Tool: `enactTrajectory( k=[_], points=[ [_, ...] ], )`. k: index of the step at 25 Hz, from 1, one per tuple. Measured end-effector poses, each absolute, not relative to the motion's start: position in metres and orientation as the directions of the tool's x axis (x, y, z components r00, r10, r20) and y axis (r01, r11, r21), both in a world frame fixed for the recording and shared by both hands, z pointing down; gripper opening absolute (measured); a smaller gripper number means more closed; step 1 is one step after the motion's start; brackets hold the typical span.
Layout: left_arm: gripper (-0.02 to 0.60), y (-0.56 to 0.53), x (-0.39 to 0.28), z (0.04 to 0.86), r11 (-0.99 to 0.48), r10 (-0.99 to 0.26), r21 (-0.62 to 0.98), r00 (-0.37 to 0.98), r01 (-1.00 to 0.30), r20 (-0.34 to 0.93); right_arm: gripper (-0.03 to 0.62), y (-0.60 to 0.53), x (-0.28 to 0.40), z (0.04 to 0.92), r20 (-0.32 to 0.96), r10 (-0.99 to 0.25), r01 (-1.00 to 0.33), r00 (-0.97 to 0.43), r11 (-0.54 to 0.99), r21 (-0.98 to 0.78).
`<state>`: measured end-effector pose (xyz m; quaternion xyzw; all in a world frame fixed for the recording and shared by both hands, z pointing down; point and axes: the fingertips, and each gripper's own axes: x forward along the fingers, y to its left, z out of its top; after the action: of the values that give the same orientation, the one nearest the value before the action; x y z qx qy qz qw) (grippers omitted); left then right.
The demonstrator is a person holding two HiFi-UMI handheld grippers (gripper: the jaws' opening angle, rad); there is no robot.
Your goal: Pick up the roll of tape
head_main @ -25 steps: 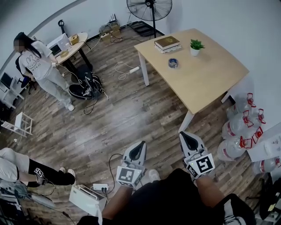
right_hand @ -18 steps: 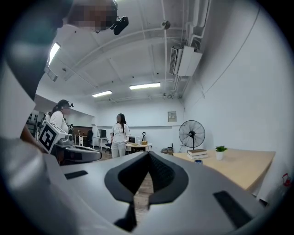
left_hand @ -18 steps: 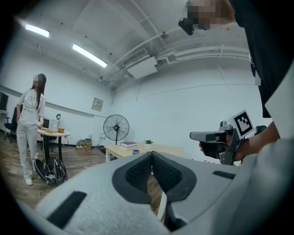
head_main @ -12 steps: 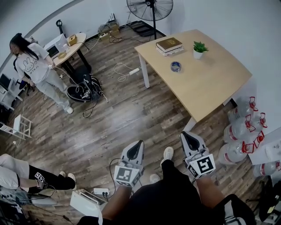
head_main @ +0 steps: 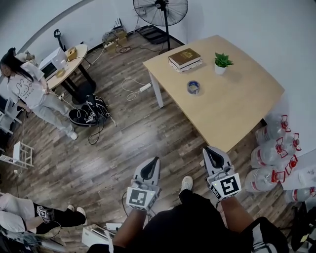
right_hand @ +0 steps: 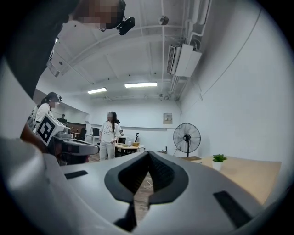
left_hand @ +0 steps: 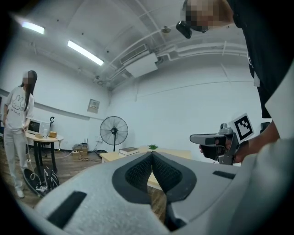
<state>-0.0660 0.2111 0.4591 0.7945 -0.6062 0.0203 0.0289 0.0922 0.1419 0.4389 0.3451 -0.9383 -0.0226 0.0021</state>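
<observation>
At the far left a person (head_main: 27,94) in a white top stands beside a small round table (head_main: 66,62), with a dark bag (head_main: 89,112) and loose cables on the wooden floor (head_main: 123,143) nearby. A standing fan (head_main: 160,11) sits against the back wall. The left gripper (head_main: 156,161) is held level over the floor, its jaws closed tip to tip with nothing between them. On the wooden table (head_main: 237,113), a stack of books (head_main: 185,58) lies at the far left corner. The roll of tape (head_main: 193,87) lies flat a little in from the left edge, apart from the books and from the small potted plant (head_main: 221,63) near the far edge. The right gripper (head_main: 206,150) hangs just off the table's near corner, jaws likewise closed and empty, well short of the tape. Water bottles (head_main: 271,148) are stacked on the floor at the right.
</observation>
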Motion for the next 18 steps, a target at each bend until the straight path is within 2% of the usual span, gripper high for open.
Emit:
enactTrajectory(
  k=[8,17,18],
  points=[
    [0.003,0.114,-0.059,0.464,-0.276,-0.955,0.024,0.277,-0.961,0.106,-0.005,0.049,0.097,0.442,-0.010,-0.645,-0.645,-0.764,0.763,0.041],
    [0.003,0.044,-0.062,0.452,-0.269,-0.960,-0.001,0.269,-0.963,0.075,-0.003,-0.023,0.089,0.439,0.007,-0.624,-0.621,-0.781,0.778,0.095],
    [0.003,0.038,-0.064,0.454,-0.266,-0.961,-0.001,0.265,-0.964,0.078,0.037,-0.029,0.087,0.442,0.021,-0.628,-0.622,-0.778,0.775,0.109]
  ],
)
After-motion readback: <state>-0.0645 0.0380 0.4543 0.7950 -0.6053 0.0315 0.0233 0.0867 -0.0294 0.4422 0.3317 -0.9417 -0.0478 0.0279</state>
